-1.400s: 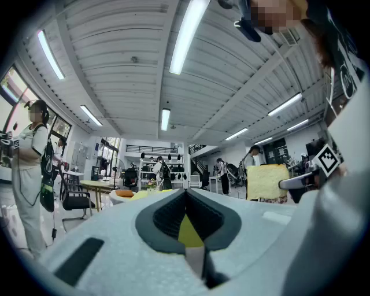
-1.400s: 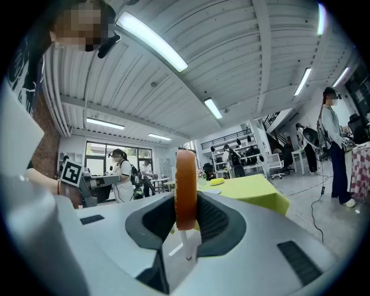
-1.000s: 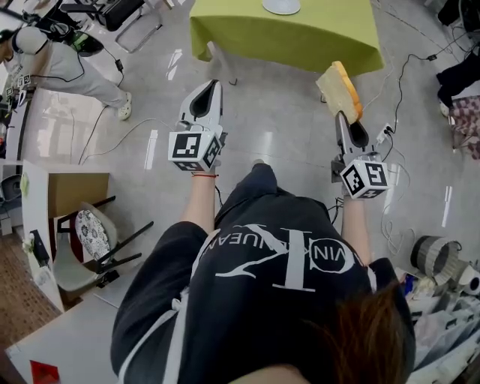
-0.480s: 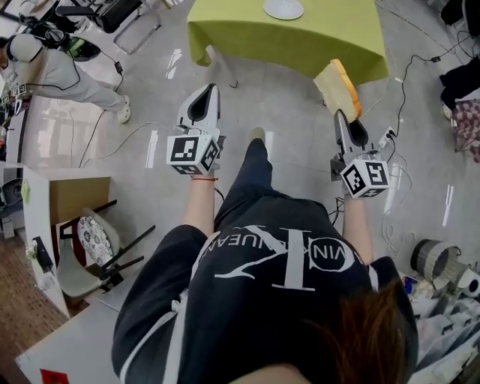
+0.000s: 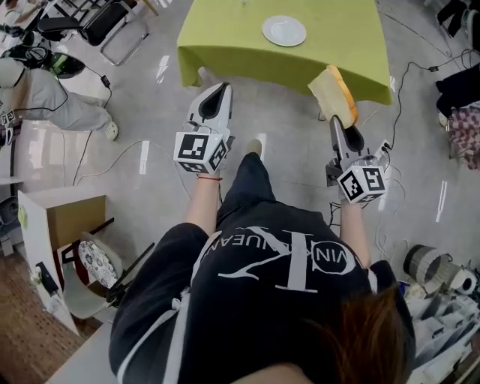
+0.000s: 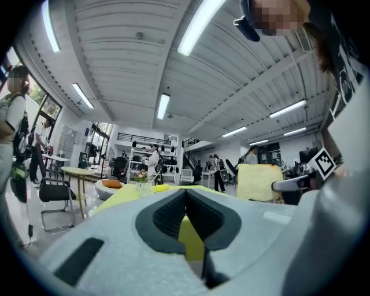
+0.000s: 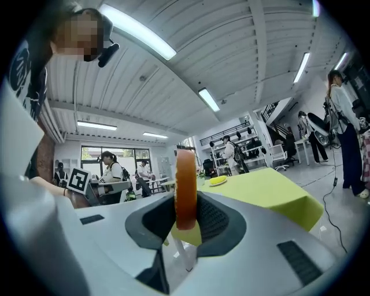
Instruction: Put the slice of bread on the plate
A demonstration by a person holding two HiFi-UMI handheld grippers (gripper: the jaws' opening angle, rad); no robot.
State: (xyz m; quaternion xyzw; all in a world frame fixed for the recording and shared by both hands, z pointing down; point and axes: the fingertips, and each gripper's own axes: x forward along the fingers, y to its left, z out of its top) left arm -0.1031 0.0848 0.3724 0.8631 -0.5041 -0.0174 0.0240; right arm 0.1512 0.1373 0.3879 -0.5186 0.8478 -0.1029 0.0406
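Note:
The bread slice (image 5: 332, 91), pale with an orange-brown crust, stands on edge in my right gripper (image 5: 335, 120), which is shut on it. It hangs over the floor just short of the green-clothed table (image 5: 337, 46). In the right gripper view the crust (image 7: 186, 185) rises upright between the dark pads (image 7: 215, 218). A white plate (image 5: 283, 31) lies on the table, further in and to the left of the bread. My left gripper (image 5: 219, 90) is shut and holds nothing, level with the table's near edge. The left gripper view shows the held bread (image 6: 258, 181) off to its right.
A person (image 5: 34, 90) is low on the floor at far left beside black chairs (image 5: 112, 19). A cardboard box (image 5: 71, 214) and a chair with a patterned cushion (image 5: 94, 244) stand at lower left. Cables (image 5: 401, 90) run across the floor at right.
Both grippers have moved forward toward the green table, which now sits closer and shows more of its top with the plate. The bread stays in the right gripper.

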